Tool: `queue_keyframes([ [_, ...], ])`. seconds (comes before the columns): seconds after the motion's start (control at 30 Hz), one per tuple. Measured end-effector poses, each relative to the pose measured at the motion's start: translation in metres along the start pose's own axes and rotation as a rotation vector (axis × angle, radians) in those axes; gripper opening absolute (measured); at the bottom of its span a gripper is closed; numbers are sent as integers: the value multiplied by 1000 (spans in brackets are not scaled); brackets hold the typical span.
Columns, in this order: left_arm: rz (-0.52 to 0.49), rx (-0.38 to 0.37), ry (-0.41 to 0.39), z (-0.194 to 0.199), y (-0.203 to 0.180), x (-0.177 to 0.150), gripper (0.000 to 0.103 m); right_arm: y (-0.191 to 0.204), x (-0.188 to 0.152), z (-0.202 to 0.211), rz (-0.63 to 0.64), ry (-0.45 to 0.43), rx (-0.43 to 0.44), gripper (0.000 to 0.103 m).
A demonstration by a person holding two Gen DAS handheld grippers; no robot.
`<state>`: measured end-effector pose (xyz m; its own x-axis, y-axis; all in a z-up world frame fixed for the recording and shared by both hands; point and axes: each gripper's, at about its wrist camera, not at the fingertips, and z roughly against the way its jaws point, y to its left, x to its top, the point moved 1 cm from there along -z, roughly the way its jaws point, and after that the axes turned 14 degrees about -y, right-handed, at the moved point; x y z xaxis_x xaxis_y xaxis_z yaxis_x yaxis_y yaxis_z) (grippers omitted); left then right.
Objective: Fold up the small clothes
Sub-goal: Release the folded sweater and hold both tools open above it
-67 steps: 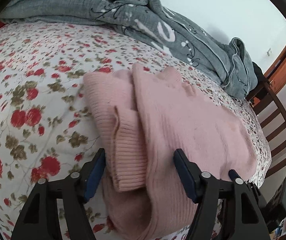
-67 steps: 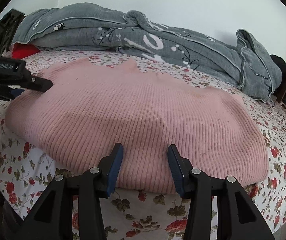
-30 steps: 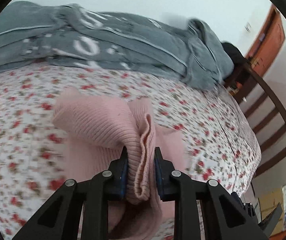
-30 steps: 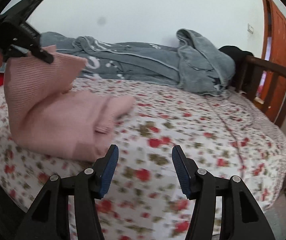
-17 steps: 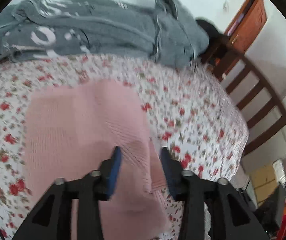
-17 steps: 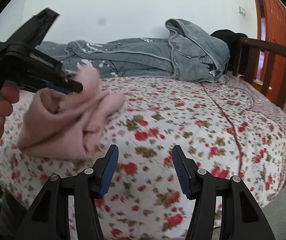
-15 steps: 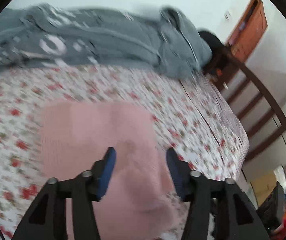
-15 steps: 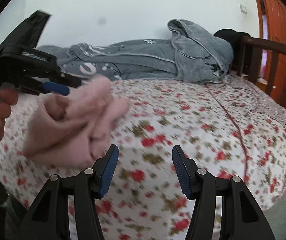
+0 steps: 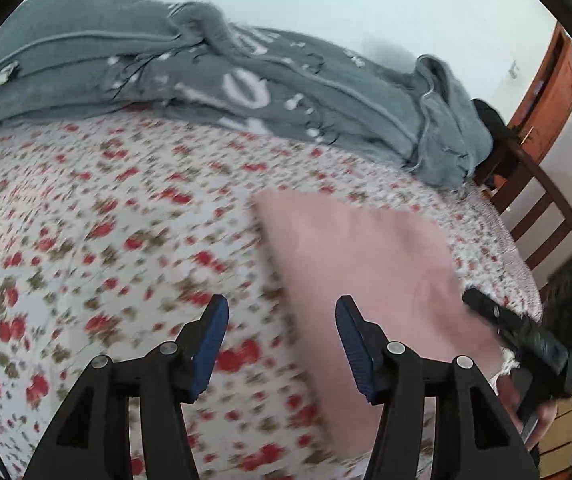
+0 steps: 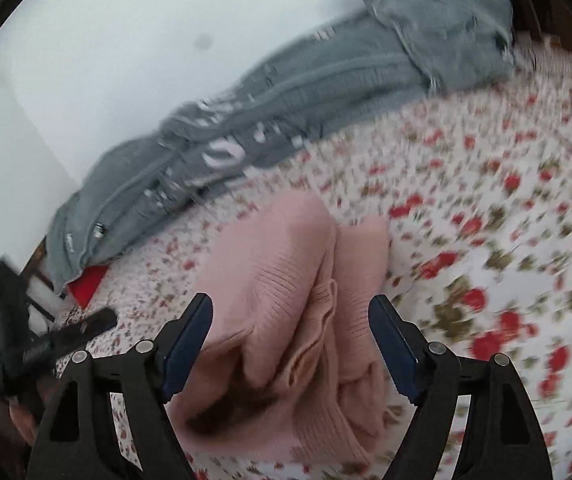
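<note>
The pink knitted sweater (image 9: 365, 256) lies folded on the floral bedsheet (image 9: 86, 216). My left gripper (image 9: 282, 344) is open and empty, above the sheet just left of the sweater. My right gripper (image 10: 289, 340) is open, its fingers (image 10: 186, 340) standing either side of the sweater's near end (image 10: 297, 304). The right gripper also shows at the sweater's right edge in the left wrist view (image 9: 517, 332). The left gripper shows at the far left of the right wrist view (image 10: 38, 344). Both views are blurred.
A grey blanket (image 9: 246, 88) is heaped along the wall at the back of the bed. A wooden bed rail (image 9: 541, 208) and an orange door (image 9: 545, 92) are to the right. A red item (image 10: 86, 284) peeks from under the blanket.
My left gripper has let go of the sweater, opened and moved off to its left. My right gripper has swung over to the sweater's near end.
</note>
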<state>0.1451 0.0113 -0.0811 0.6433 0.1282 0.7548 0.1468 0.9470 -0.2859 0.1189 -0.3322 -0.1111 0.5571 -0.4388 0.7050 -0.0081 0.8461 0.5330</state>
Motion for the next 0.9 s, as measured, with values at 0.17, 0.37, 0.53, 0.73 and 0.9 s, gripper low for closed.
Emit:
queue_keyframes([
  [0.17,-17,6,24,-1,18,-17,54,26,-11,-13,134,-29,-26,14],
  [0.37,-19,-46,31,-3,22,-26,54,18,11,24,126,-172,41,13],
  [0.53,-26,-90,36,-9,2,-31,54,-11,-17,-23,183,-8,-110,16],
  [0.73,-75,-104,10,-15,-27,-26,54,14,-2,15,268,-143,-138,38],
  [0.9,-58,-86,2,-33,-49,-23,54,49,-10,25,332,-201,-11,48],
])
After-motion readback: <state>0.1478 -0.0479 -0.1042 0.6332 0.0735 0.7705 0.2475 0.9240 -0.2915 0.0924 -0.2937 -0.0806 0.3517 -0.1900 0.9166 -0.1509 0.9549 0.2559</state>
